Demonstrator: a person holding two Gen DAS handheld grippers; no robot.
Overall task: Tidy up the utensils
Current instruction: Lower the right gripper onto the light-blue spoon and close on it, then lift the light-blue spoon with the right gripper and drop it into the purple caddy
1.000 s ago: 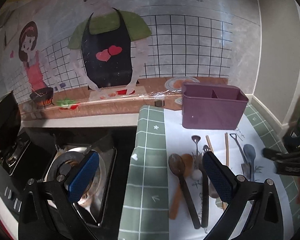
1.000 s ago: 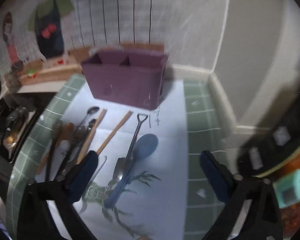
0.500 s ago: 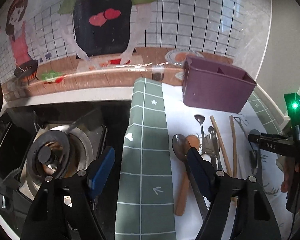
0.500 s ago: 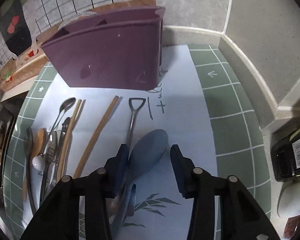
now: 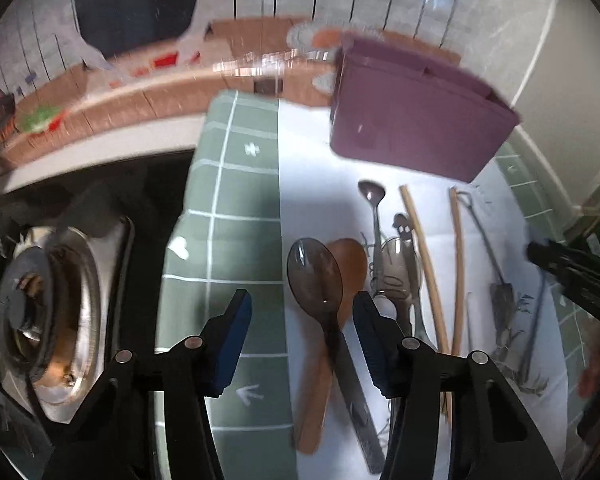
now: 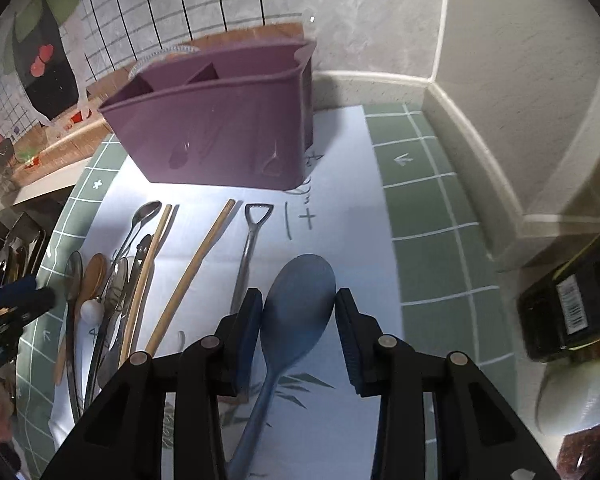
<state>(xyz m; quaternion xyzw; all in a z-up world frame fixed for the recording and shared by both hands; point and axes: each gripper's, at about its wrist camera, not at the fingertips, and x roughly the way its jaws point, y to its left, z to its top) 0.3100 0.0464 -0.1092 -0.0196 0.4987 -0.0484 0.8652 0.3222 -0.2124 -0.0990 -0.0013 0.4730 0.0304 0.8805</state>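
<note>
A purple utensil holder [image 5: 412, 128] [image 6: 220, 132] stands at the back of the mat. Utensils lie in a row before it. My left gripper [image 5: 302, 336] points down at the mat's left side. Its jaws are closing, open around the handle of a dark translucent spoon [image 5: 314, 276] that lies beside a wooden spoon [image 5: 350, 260]; the left pad hangs well clear over the green border. My right gripper [image 6: 298, 320] is closing on the bowl of a blue spoon [image 6: 300, 296]. Both pads sit against the bowl's edges, and the spoon still lies on the mat.
Two chopsticks [image 6: 192, 276], a shovel-handled spoon [image 6: 252, 240] and metal spoons [image 5: 374, 208] lie between the grippers. A gas burner [image 5: 40, 312] sits left of the green-checked mat [image 6: 420, 208]. A dark bottle [image 6: 572, 308] stands at the right, near the wall corner.
Both grippers sank toward the utensils and their jaws narrowed. The left one swung from beside the stove to the dark spoon. The right one closed in around the blue spoon's bowl.
</note>
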